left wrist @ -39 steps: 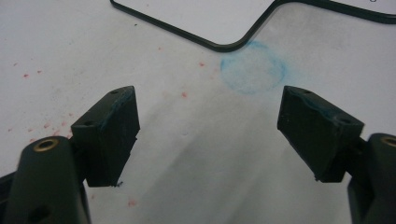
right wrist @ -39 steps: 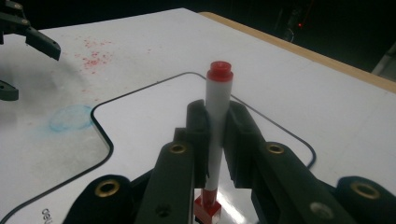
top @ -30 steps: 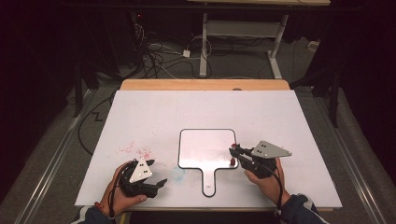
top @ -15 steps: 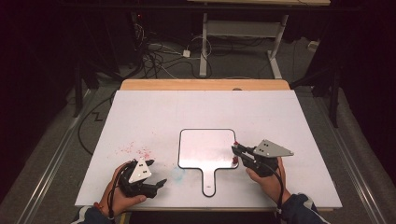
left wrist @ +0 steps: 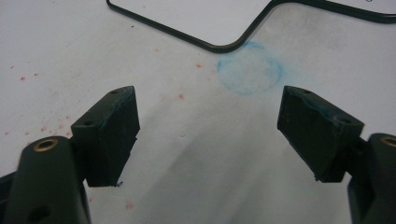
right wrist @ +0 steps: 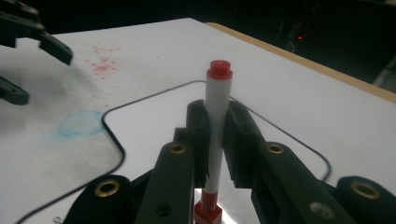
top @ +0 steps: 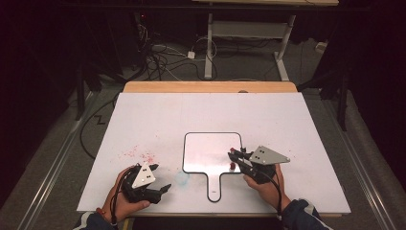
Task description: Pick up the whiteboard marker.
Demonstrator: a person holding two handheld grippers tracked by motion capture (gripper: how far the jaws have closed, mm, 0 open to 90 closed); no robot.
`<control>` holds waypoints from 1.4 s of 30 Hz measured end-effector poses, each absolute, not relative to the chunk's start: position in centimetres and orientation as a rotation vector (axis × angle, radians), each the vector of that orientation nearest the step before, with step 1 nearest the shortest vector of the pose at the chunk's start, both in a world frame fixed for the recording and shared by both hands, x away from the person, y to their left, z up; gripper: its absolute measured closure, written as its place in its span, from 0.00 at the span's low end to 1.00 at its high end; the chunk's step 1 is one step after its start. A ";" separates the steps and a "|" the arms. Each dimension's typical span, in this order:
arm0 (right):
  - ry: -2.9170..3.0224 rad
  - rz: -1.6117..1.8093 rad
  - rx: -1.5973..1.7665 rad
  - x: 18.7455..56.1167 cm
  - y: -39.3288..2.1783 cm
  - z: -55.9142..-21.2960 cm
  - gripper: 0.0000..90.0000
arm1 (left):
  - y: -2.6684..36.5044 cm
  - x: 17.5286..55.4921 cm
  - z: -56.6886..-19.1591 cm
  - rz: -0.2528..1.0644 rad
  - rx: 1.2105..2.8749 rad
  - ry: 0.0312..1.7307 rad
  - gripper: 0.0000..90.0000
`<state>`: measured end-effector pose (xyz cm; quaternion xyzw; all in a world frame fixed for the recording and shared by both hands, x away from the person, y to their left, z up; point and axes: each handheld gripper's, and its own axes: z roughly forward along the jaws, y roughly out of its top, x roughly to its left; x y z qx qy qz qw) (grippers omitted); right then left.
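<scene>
your right gripper (right wrist: pixel 215 140) has its jaws clamped on a red-capped marker (right wrist: pixel 217 130) over the whiteboard (top: pixel 210 151). your left gripper (left wrist: pixel 210 135) rests on the counter (top: pixel 158 115), jaws apart.

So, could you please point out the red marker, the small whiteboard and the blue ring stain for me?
red marker (right wrist: pixel 218 116), right gripper view, white barrel between the fingers.
small whiteboard (top: pixel 210 151), high view, bare middle of its white face.
blue ring stain (left wrist: pixel 250 69), left gripper view, middle of the ring on the table.
</scene>
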<state>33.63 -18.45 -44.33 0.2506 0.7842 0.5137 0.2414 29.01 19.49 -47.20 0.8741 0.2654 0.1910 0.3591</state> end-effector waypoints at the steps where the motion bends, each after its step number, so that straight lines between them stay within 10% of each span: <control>1: 2.137 1.399 0.694 33.7 -18.9 -44.3 0.91 | 19.5 29.0 -47.2 0.492 2.254 0.685 0.22; 42: 2.139 1.462 0.702 34.9 -18.1 -44.6 0.91 | 19.3 29.2 -47.3 0.476 2.263 0.680 0.22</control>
